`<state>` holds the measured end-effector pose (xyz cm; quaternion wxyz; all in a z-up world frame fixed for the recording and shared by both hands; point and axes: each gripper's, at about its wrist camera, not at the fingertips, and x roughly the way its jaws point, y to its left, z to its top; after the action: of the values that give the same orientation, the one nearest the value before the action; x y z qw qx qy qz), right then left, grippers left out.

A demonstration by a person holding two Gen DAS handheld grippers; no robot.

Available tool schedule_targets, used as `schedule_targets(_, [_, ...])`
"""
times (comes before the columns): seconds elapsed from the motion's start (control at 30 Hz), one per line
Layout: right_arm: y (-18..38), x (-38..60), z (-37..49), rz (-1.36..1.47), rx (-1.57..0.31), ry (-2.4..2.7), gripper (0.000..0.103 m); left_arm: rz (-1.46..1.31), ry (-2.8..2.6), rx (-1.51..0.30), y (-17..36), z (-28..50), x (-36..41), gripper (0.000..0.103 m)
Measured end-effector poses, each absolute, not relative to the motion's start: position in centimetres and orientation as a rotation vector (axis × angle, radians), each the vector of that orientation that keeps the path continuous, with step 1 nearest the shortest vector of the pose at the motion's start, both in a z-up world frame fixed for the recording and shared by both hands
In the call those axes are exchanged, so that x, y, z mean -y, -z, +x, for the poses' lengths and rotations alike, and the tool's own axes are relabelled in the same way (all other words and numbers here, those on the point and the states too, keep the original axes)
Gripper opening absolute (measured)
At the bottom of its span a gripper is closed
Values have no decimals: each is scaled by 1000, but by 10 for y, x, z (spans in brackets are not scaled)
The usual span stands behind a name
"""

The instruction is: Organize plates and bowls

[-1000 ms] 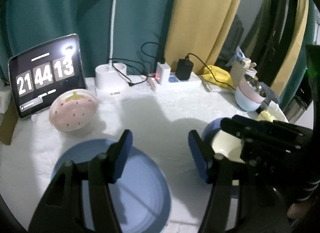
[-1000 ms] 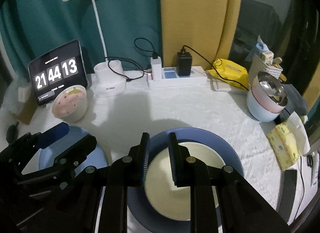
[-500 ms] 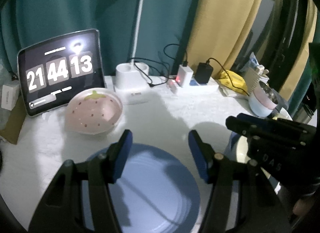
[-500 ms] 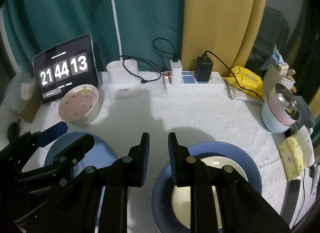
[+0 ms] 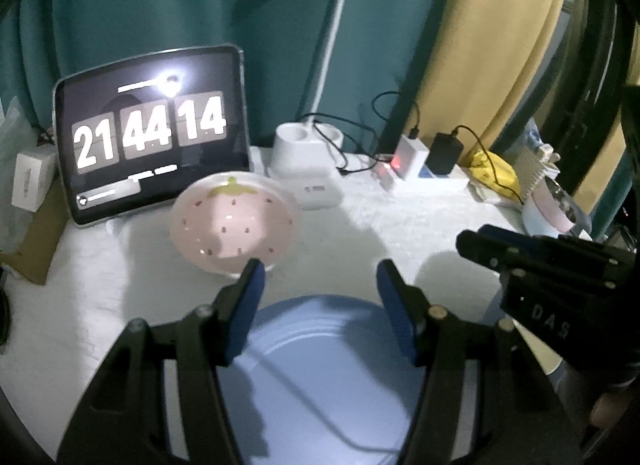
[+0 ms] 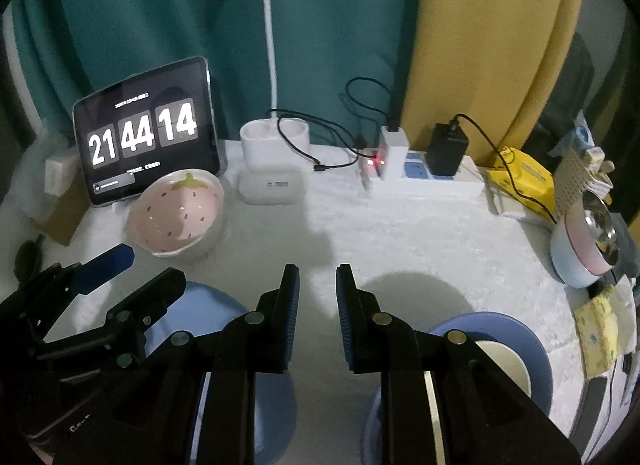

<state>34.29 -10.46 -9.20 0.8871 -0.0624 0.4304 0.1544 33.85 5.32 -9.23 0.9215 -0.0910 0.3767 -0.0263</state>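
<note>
My left gripper (image 5: 320, 285) hangs open over the far rim of a light blue plate (image 5: 320, 365), with nothing between its blue pads. Just beyond it sits a pink strawberry bowl (image 5: 234, 225), upright. In the right wrist view my right gripper (image 6: 318, 305) is shut to a narrow slit and holds nothing, above bare tablecloth. A darker blue plate (image 6: 536, 349) carrying a cream plate (image 6: 508, 361) lies to its lower right. The light blue plate (image 6: 208, 305) and the left gripper (image 6: 154, 265) are to its left, near the strawberry bowl (image 6: 180, 213).
A tablet clock (image 6: 146, 133) leans at the back left. Beside it are a white lamp base (image 6: 274, 173) and a power strip (image 6: 420, 173) with cables. Nested bowls (image 6: 584, 249), a yellow packet (image 6: 524, 181) and a yellow cloth (image 6: 600, 329) crowd the right edge.
Both grippers have moved left across the table. The strawberry bowl now sits closer to the left gripper, and the stacked plates have slid to the right in the right wrist view. Neither jaw opening changed.
</note>
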Motion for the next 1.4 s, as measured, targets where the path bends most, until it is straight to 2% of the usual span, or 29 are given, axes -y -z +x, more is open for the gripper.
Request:
schedule_targets(0.8, [118,34,383,-68,-936,-385,20,-221,-68,-801,119,371,-141,60])
schedule_targets(0.93, [126,24,392,-49,-958,-393,28,-228,-75,-819,129,378,-146,60])
schedule_targets(1.4, [172,0,422,29,-1052,-386,30,-246,-60,-875,159,399,-158,60])
